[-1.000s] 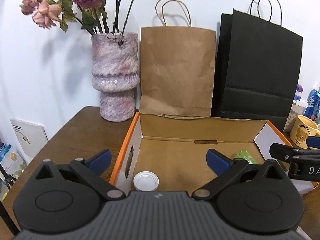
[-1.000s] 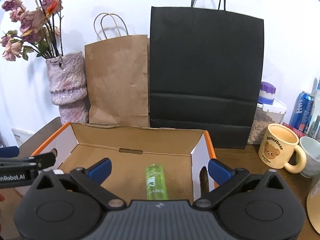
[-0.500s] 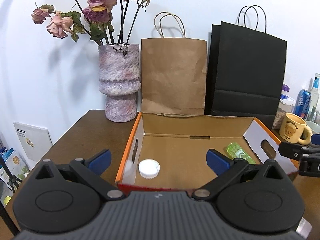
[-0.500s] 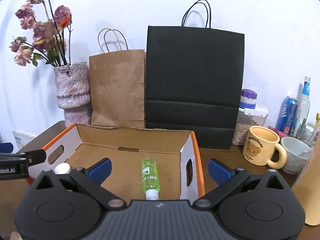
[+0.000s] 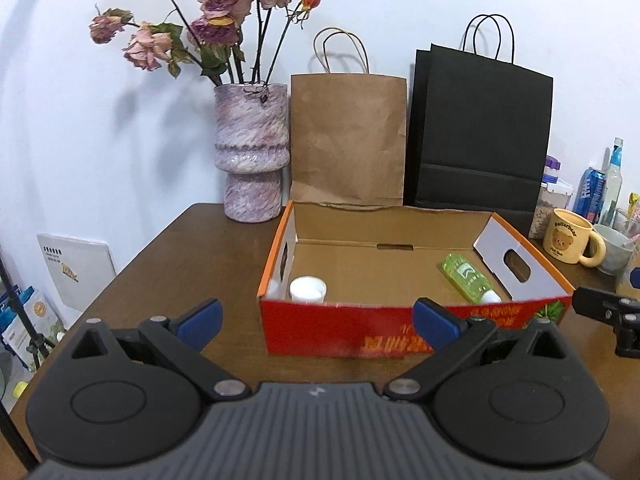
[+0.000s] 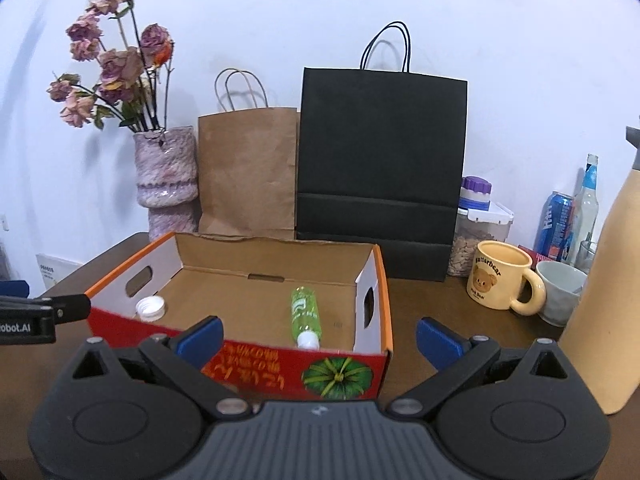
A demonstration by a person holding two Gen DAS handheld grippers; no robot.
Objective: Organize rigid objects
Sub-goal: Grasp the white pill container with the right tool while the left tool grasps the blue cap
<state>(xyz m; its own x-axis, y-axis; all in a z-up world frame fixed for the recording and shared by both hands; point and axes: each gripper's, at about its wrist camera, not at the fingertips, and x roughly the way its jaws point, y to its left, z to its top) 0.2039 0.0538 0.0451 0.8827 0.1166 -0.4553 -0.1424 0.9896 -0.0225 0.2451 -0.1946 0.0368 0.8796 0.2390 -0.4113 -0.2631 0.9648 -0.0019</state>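
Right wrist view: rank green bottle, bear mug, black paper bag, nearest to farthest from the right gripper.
1. Green plastic bottle, lying in the box, just ahead of the right gripper, slightly left of centre.
2. Yellow bear mug, on the table, ahead to the right.
3. Black paper bag, upright against the back wall, centre.

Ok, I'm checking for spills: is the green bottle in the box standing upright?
No, the green bottle lies on its side on the floor of the cardboard box, white cap toward the camera.
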